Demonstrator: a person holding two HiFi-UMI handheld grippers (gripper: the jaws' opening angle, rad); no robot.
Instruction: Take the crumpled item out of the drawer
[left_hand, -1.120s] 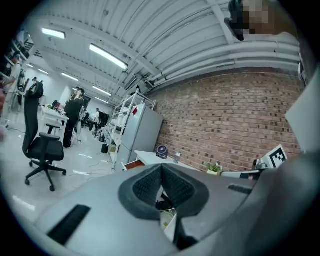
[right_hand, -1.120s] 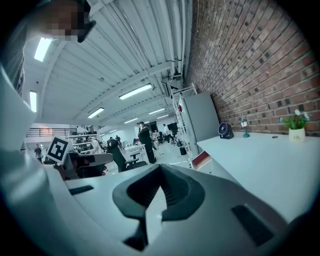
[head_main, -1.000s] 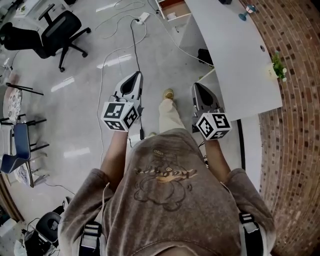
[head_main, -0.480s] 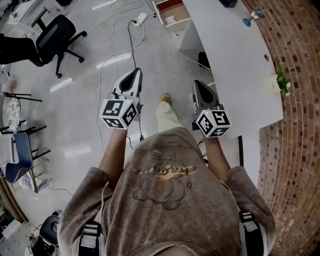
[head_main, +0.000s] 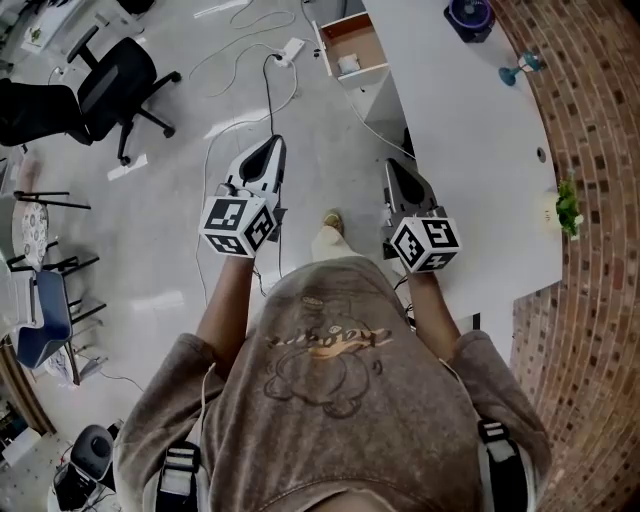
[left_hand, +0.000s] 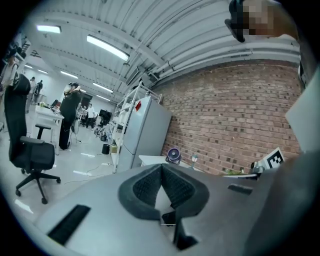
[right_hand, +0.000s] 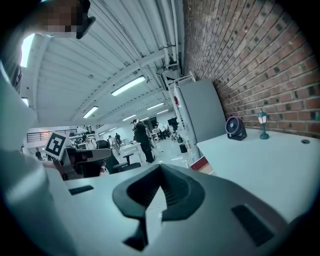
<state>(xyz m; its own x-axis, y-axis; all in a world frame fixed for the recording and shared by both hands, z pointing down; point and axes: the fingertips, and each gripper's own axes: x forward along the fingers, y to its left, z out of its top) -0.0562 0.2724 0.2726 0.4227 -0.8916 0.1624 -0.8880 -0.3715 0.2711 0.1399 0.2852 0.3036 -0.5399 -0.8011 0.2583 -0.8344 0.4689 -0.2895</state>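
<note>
In the head view an open drawer (head_main: 356, 42) with a brown inside sticks out from the far end of the white desk (head_main: 470, 130). A small pale item (head_main: 348, 65) lies in it, too small to make out. My left gripper (head_main: 274, 146) and right gripper (head_main: 390, 166) are held side by side in front of the person's chest, well short of the drawer. Both are shut with nothing between the pads. In the right gripper view the drawer's reddish edge (right_hand: 201, 163) shows beyond the closed jaws.
A fan (head_main: 468, 15), a small lamp (head_main: 520, 68) and a plant (head_main: 568, 208) stand on the desk, with a brick wall to the right. Cables and a power strip (head_main: 290, 47) lie on the floor ahead. A black office chair (head_main: 115, 80) stands at the far left.
The person has stepped forward, so the drawer, desk and fan have come further into view at the top. Both grippers keep their pose and stay shut.
</note>
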